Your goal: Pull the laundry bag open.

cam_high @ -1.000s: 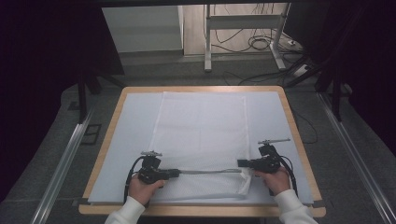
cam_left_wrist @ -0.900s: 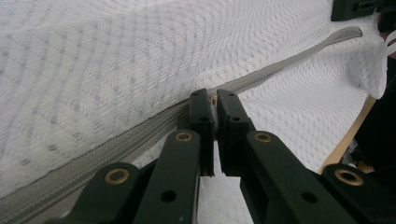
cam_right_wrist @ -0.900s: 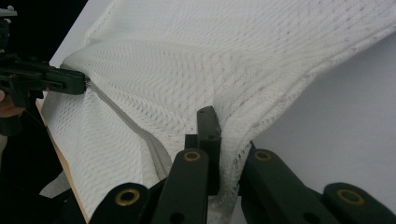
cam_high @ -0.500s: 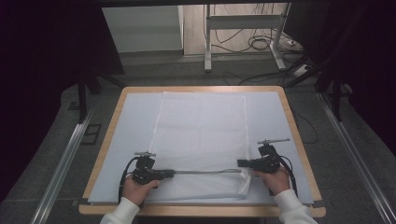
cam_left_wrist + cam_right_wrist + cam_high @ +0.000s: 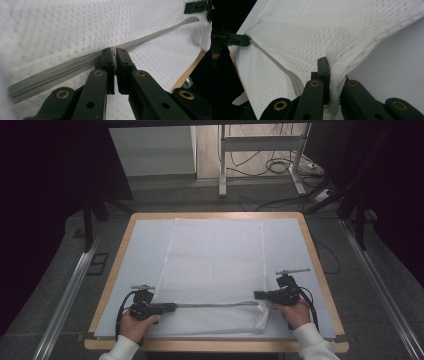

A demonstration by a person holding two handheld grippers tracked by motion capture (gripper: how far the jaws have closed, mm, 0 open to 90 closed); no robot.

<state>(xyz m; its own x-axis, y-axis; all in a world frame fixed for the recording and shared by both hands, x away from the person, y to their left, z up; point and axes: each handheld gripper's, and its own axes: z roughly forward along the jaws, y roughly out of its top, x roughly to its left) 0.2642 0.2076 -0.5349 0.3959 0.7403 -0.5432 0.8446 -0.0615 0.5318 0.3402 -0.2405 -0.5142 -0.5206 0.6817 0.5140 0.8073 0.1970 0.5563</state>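
My left gripper (image 5: 172, 307) is clamped on the zipper pull (image 5: 114, 53) of the white mesh bag (image 5: 215, 265), which lies flat on the tabletop (image 5: 320, 270). My right gripper (image 5: 257, 295) pinches the bag's mesh at the far end of the grey zipper (image 5: 215, 305).

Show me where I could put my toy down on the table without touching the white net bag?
Bare strips of the pale mat lie left of the white mesh bag and right of it, toward the wooden table edge. The near end is crowded: the left gripper and right gripper grip the bag's zipper there.
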